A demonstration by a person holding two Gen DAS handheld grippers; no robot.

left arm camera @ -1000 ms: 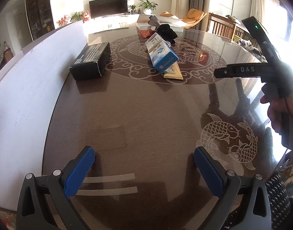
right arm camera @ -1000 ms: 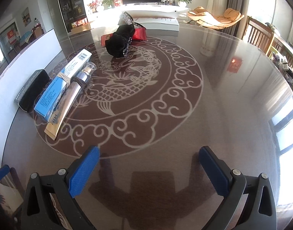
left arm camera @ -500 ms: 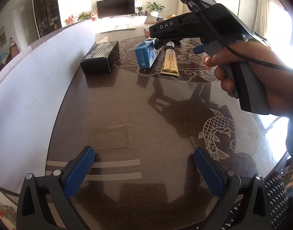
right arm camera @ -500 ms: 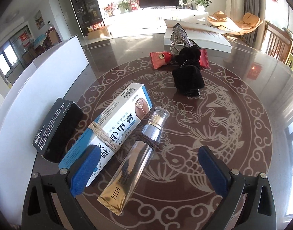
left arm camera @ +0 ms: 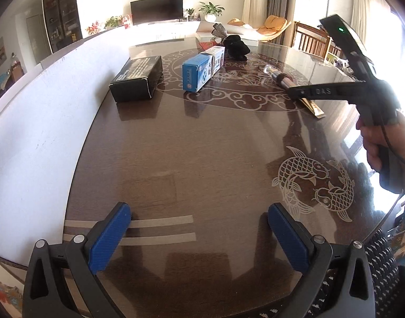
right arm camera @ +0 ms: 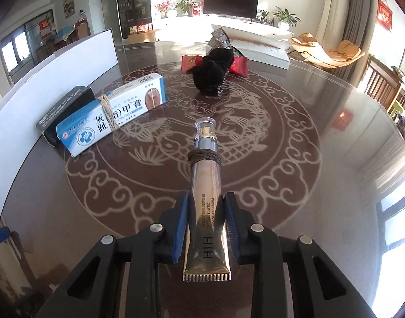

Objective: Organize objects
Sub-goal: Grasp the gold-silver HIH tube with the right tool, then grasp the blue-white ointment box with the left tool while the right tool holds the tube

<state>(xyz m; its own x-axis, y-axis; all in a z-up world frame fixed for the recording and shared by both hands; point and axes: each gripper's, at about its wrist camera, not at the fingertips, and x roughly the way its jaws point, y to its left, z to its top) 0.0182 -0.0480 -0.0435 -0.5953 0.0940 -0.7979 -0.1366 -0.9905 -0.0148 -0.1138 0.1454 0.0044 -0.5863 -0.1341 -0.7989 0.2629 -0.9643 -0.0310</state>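
- Right gripper point(right arm camera: 205, 221) jaws just closed, now pinching gold cream tube point(right arm camera: 206, 185), pulled away from blue-white box point(right arm camera: 109, 116).
- Tube cap points forward, crimped end behind pads.
- Left gripper point(left arm camera: 199, 235) spread, empty.

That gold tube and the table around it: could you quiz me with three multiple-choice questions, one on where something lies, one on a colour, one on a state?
1. Where does the blue and white box lie?
A. Beside the black box
B. On top of the black hair clip
C. Inside the right gripper

2. What colour are the gripper pads?
A. Red
B. Blue
C. Yellow

3. How does the left gripper stand?
A. Shut on the box
B. Shut on nothing
C. Open, with only bare table between its fingers

Answers:
1. A, the two boxes lie side by side.
2. B, blue pads press the gold tube.
3. C, its fingers stand wide apart.
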